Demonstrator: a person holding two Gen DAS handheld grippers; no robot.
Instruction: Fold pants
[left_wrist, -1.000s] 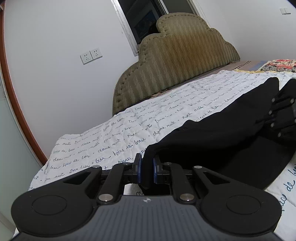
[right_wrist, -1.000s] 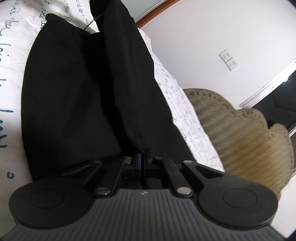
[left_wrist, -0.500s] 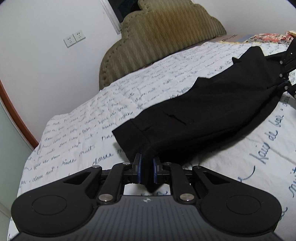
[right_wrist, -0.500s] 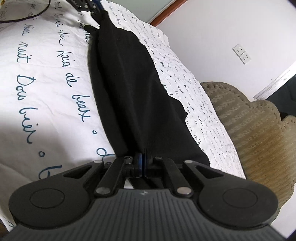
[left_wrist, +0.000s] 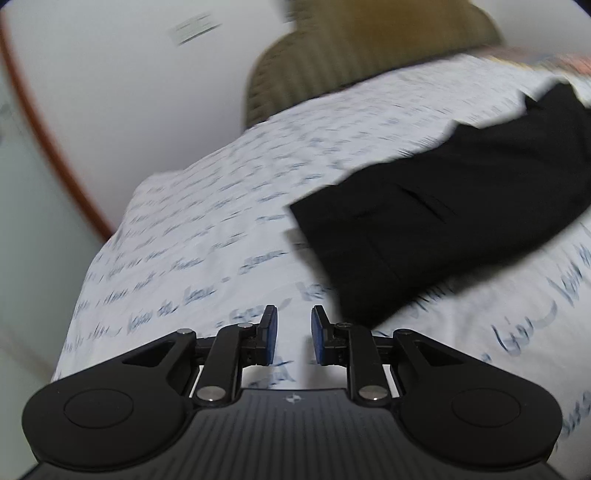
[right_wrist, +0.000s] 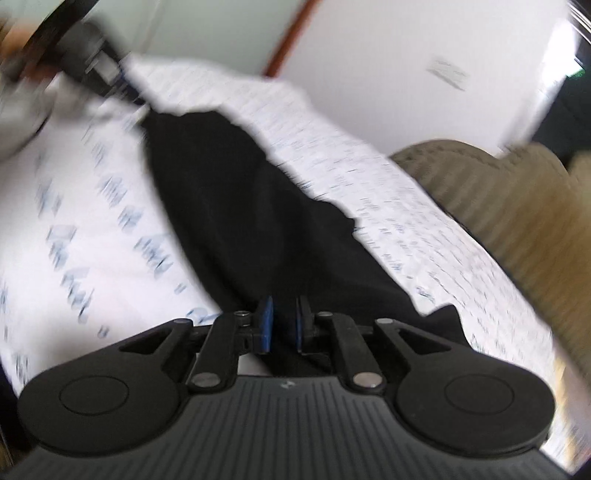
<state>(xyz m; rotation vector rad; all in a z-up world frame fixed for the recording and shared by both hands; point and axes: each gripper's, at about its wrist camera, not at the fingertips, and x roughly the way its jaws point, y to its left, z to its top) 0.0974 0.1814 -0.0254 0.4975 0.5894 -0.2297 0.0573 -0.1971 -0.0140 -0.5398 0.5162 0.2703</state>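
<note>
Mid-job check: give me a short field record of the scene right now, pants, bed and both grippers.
pants: black pants lying flat in a long strip on the bedspread
left gripper: left gripper jaws just opening, nothing between the pads, pants edge off to its right
right gripper: right gripper jaws just opening, gap visible, pants lie beneath it
backdrop: padded headboard, white wall
image quality: both views motion-blurred

Black pants (left_wrist: 461, 206) lie flat on the bed (left_wrist: 207, 236) (script-printed sheet).
</note>
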